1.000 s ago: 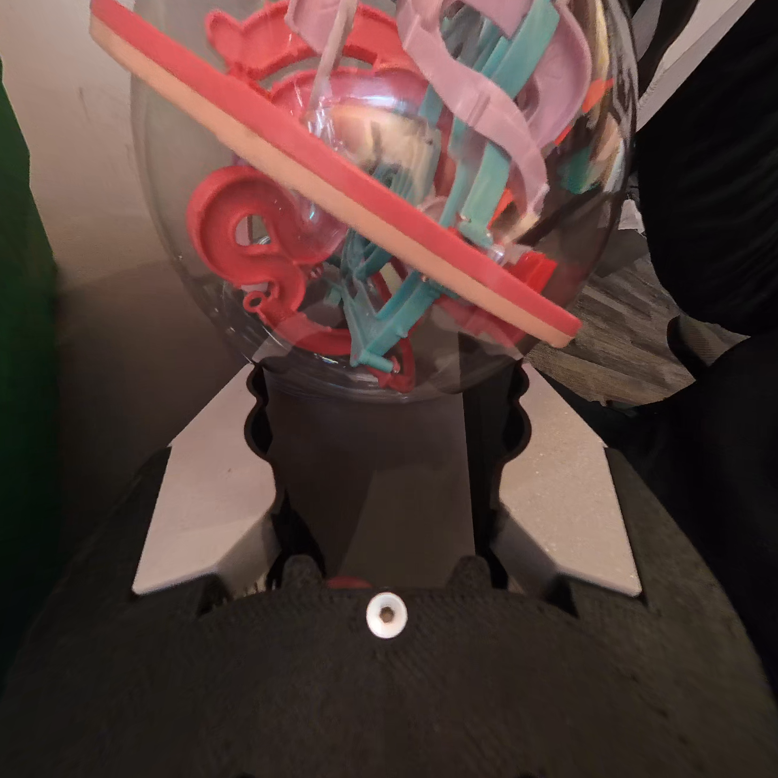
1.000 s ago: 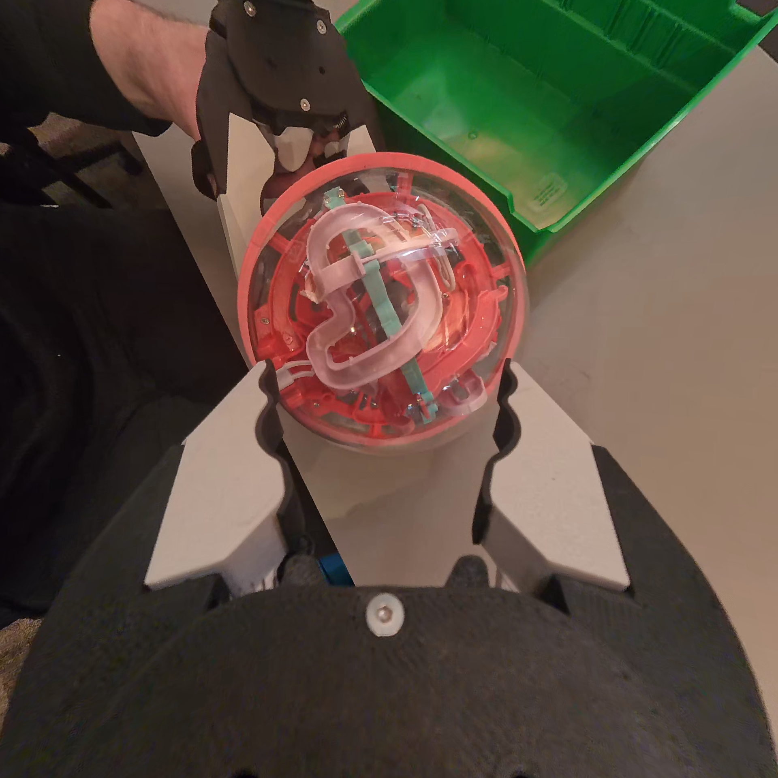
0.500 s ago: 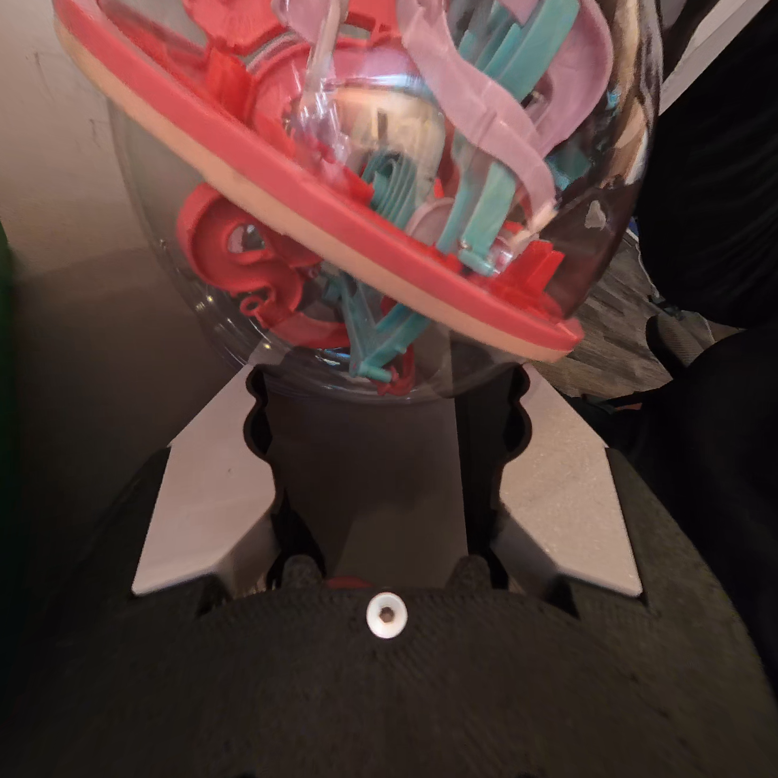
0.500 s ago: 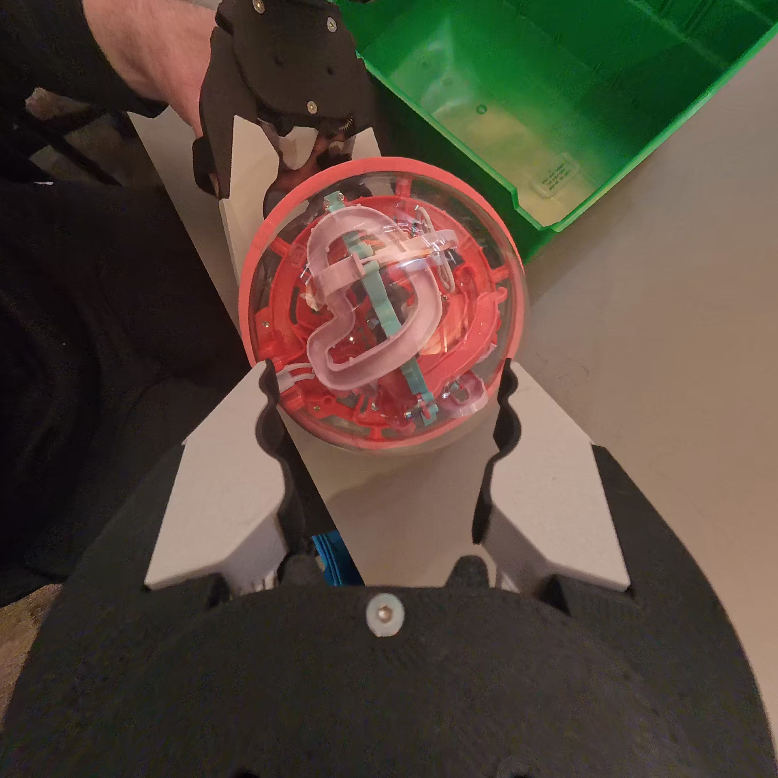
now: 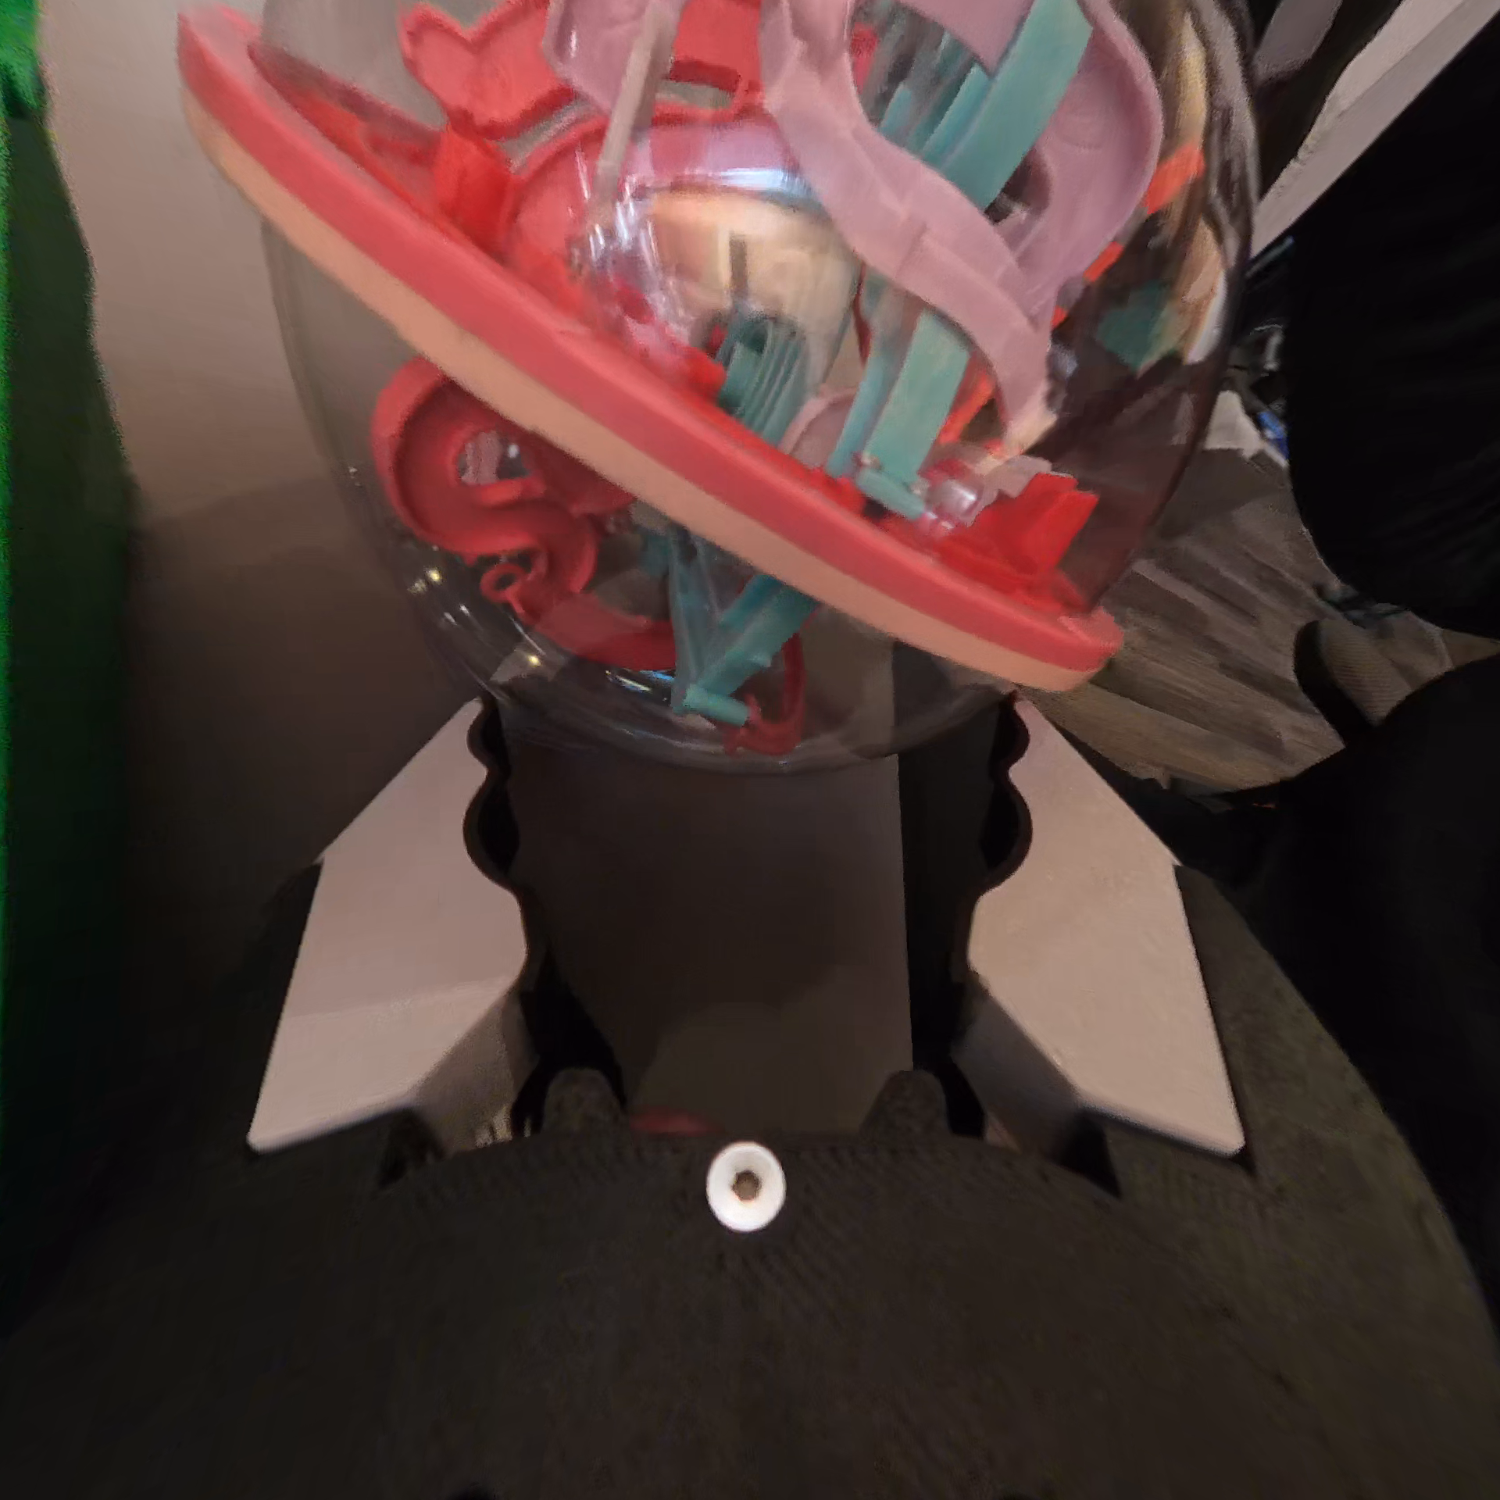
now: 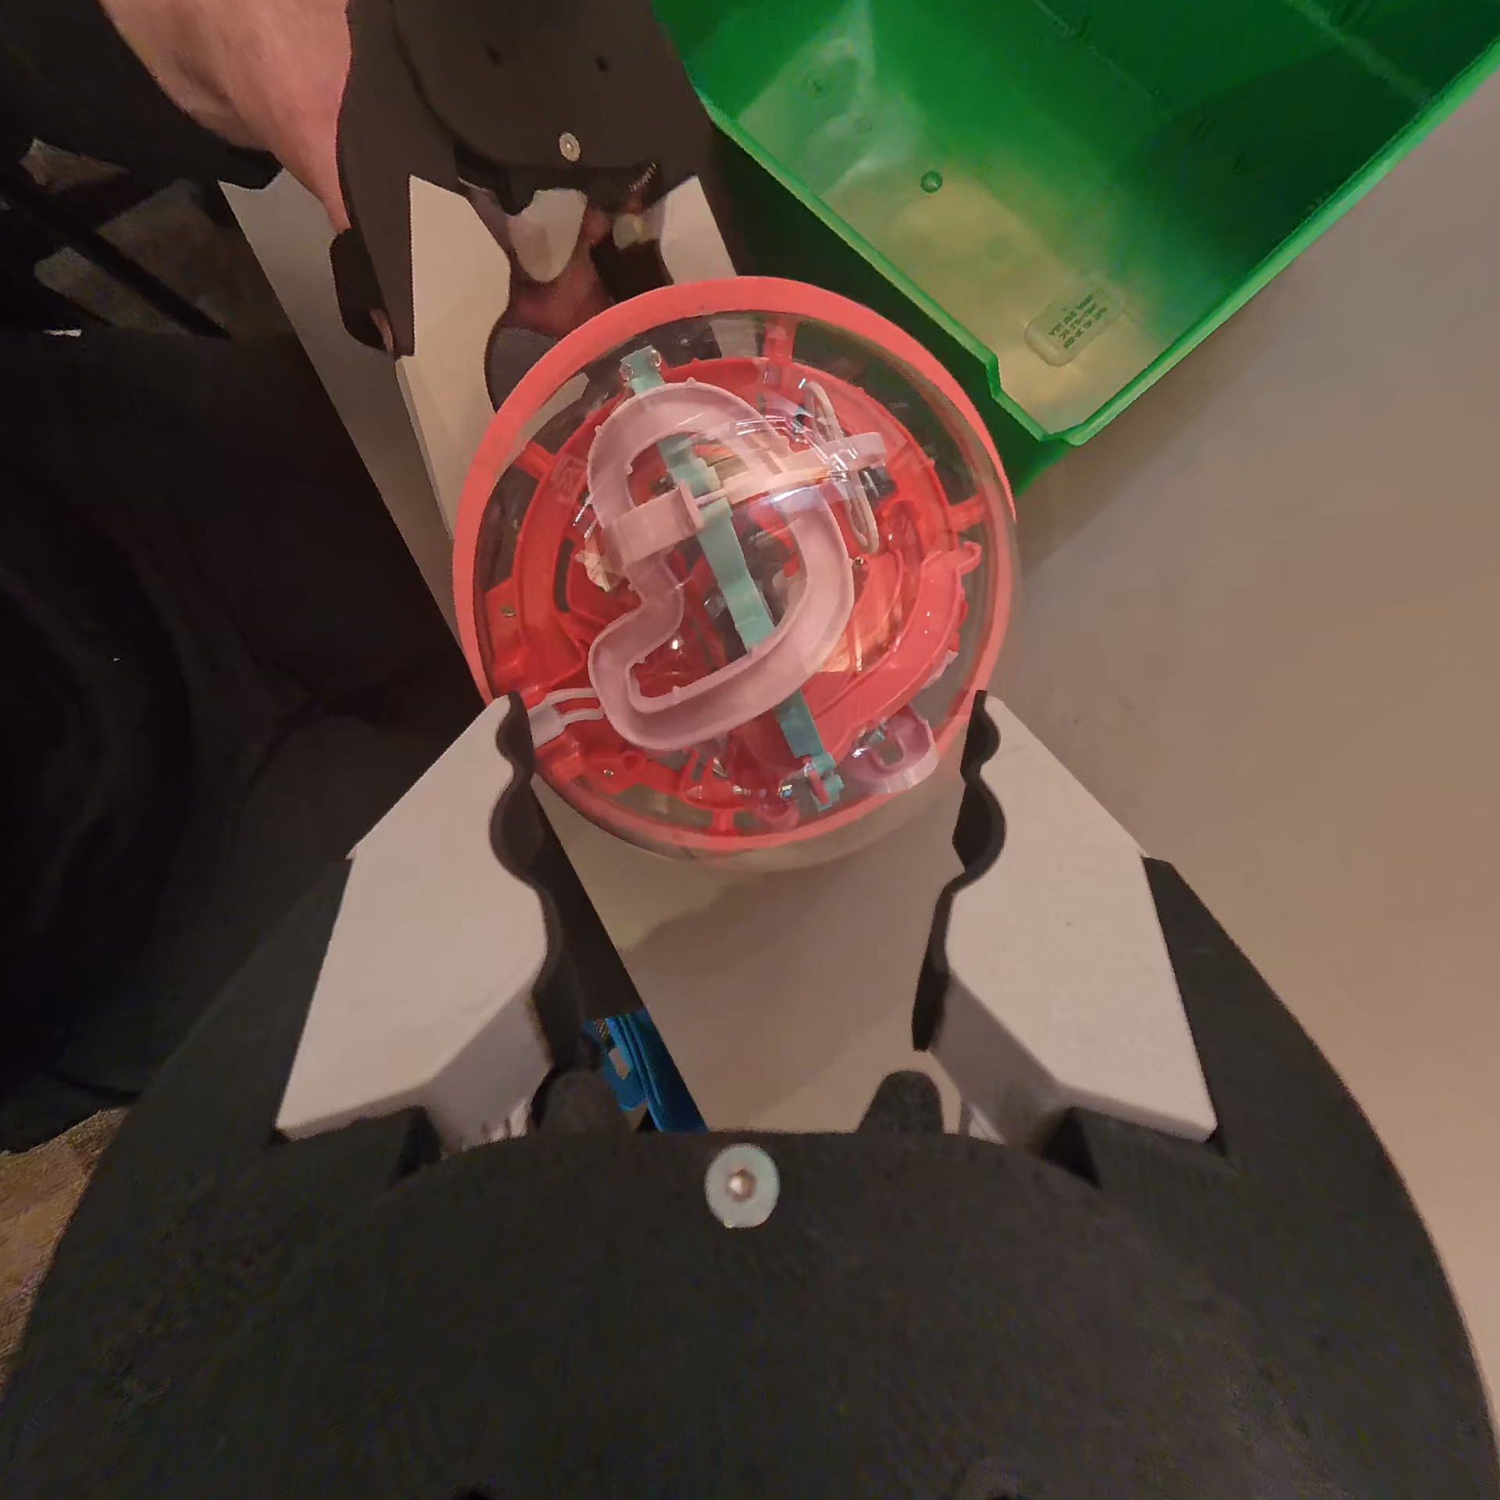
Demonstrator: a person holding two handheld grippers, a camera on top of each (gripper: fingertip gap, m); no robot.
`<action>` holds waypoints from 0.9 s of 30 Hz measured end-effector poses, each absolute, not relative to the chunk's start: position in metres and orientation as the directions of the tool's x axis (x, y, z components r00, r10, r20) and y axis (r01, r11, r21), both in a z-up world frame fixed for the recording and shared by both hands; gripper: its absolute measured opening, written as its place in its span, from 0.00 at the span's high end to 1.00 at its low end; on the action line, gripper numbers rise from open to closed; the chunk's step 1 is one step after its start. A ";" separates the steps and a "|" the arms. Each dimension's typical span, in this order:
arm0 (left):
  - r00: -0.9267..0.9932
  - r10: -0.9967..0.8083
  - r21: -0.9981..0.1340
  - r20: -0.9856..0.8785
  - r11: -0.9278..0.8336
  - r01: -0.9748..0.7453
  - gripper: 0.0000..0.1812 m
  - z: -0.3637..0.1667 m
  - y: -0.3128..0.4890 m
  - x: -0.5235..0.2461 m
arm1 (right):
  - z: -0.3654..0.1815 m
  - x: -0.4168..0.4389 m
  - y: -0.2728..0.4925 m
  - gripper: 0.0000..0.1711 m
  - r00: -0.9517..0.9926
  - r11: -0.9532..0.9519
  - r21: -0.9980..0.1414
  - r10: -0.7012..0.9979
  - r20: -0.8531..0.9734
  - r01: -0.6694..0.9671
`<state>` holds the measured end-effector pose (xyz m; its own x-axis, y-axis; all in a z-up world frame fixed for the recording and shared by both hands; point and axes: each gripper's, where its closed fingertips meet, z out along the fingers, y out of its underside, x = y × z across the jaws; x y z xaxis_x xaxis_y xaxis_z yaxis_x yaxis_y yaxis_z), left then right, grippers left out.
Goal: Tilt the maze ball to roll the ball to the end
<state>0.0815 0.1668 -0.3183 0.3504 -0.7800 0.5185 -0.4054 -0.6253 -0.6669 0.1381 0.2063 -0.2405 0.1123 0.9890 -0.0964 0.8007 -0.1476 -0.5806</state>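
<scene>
Pale tabletop [image 6: 1217, 730] lies under your right gripper [image 6: 743, 714], whose wide-spread fingers flank the maze ball [image 6: 734, 568]. Beyond it, your left gripper [image 5: 747, 730] also presses the sphere with jaws wide. Its inner ball is indiscernible. Ahead-right, a green bin [image 6: 1055, 203] is cropped.

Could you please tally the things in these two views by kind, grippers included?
Maze balls: 1, the clear maze ball with a red ring.
Bins: 1, the green bin.
Grippers: 2, the left gripper and the right gripper.
Tables: 1, the pale table.
Total: 5.
</scene>
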 end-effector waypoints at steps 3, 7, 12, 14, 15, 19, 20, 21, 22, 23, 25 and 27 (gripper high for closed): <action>0.377 -0.788 -0.688 0.487 -0.612 -0.389 0.36 -0.309 0.170 0.076 | -0.241 0.137 0.207 0.38 0.117 -0.151 -0.585 0.988 -0.097 0.797; 0.407 -0.798 -0.718 0.444 -0.589 -0.372 0.38 -0.299 0.175 0.066 | -0.242 0.137 0.209 0.35 0.121 -0.154 -0.591 0.988 -0.095 0.792; 0.381 -0.804 -0.739 0.457 -0.581 -0.341 0.44 -0.295 0.178 0.069 | -0.244 0.137 0.209 0.36 0.114 -0.149 -0.582 0.989 -0.096 0.800; 0.379 -0.804 -0.739 0.458 -0.582 -0.341 0.43 -0.297 0.178 0.073 | -0.244 0.138 0.209 0.36 0.119 -0.155 -0.573 0.988 -0.100 0.805; 0.378 -0.804 -0.734 0.459 -0.583 -0.349 0.43 -0.299 0.177 0.074 | -0.243 0.137 0.209 0.36 0.120 -0.158 -0.571 0.987 -0.104 0.805; 0.355 -0.794 -0.717 0.493 -0.602 -0.351 0.43 -0.303 0.173 0.080 | -0.241 0.137 0.209 0.36 0.119 -0.164 -0.559 0.986 -0.118 0.813; 0.352 -0.793 -0.714 0.498 -0.605 -0.351 0.43 -0.304 0.172 0.081 | -0.241 0.138 0.208 0.36 0.117 -0.163 -0.555 0.986 -0.118 0.815; 0.351 -0.793 -0.715 0.498 -0.604 -0.352 0.43 -0.304 0.172 0.081 | -0.241 0.138 0.209 0.36 0.116 -0.163 -0.552 0.986 -0.118 0.818; 0.350 -0.792 -0.714 0.500 -0.606 -0.351 0.43 -0.304 0.172 0.082 | -0.241 0.138 0.209 0.36 0.117 -0.164 -0.548 0.986 -0.120 0.820; 0.350 -0.791 -0.713 0.501 -0.607 -0.352 0.43 -0.303 0.173 0.082 | -0.241 0.139 0.209 0.36 0.118 -0.166 -0.546 0.985 -0.122 0.821; 0.346 -0.789 -0.708 0.508 -0.611 -0.354 0.43 -0.304 0.172 0.083 | -0.240 0.139 0.209 0.36 0.120 -0.173 -0.542 0.984 -0.130 0.822; 0.334 -0.781 -0.697 0.527 -0.623 -0.356 0.43 -0.304 0.170 0.084 | -0.240 0.139 0.208 0.36 0.122 -0.182 -0.537 0.982 -0.145 0.824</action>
<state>0.0844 0.1703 -0.3040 0.3342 -0.7811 0.5274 -0.3562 -0.6228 -0.6966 0.1395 0.2084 -0.2399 0.1220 0.9819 -0.1447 0.8240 -0.1815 -0.5367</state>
